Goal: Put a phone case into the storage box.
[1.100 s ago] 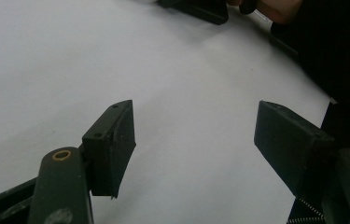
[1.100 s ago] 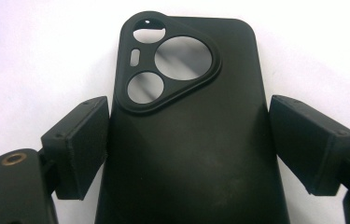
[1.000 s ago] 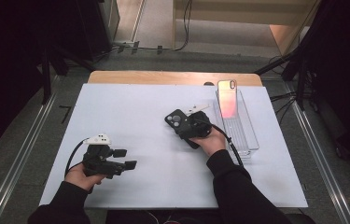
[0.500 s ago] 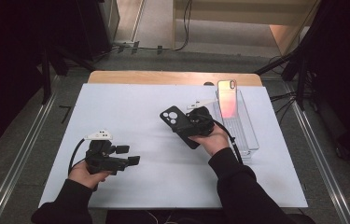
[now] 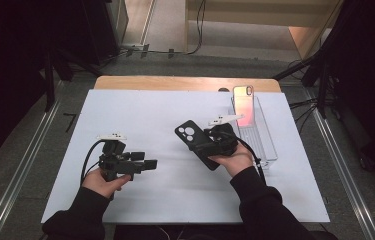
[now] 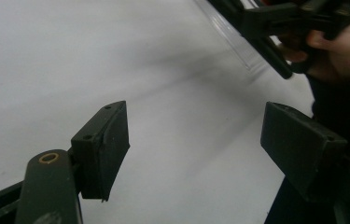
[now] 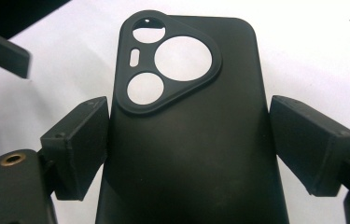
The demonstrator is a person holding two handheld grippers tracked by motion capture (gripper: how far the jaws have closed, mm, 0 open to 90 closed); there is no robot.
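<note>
A black phone case (image 7: 182,112) with a triangular camera cut-out hangs above the white mat (image 5: 150,115), its back facing up. My right gripper (image 7: 187,145) is shut on it, one pad against each long edge. From above, the case (image 5: 190,134) juts left out of the right gripper (image 5: 210,149) near the mat's middle. My left gripper (image 5: 151,164) sits lower left and points right toward the case. Its jaws have just been opening and now stand open, with only bare mat showing between them in the left gripper view (image 6: 196,144).
A phone (image 5: 243,102) with a pink-orange screen leans upright at the far end of a clear tray (image 5: 267,145) on the mat's right side. A wooden table edge (image 5: 175,83) runs behind the mat. Metal rails flank the table on both sides.
The right hand has lifted the case a little. The left hand has shifted right and slightly up, and its jaws stand wider apart.
</note>
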